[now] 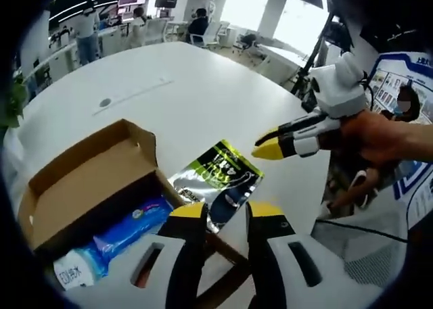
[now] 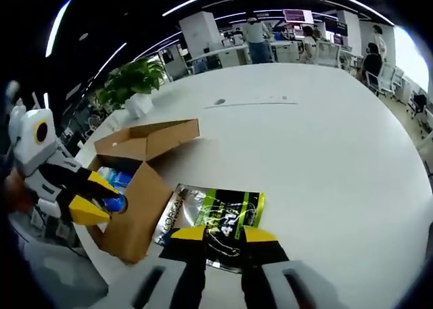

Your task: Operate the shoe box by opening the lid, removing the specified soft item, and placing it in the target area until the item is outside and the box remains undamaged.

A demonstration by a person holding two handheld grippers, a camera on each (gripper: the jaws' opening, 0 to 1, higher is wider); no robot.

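Shoebox (image 2: 139,187) lay open, pouch (image 2: 213,224) out on the bench (image 2: 325,147); both claws hung released, though a careless nudge might tear its flap.

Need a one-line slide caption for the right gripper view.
Open right gripper over a green packet on the white table, beside the open box.
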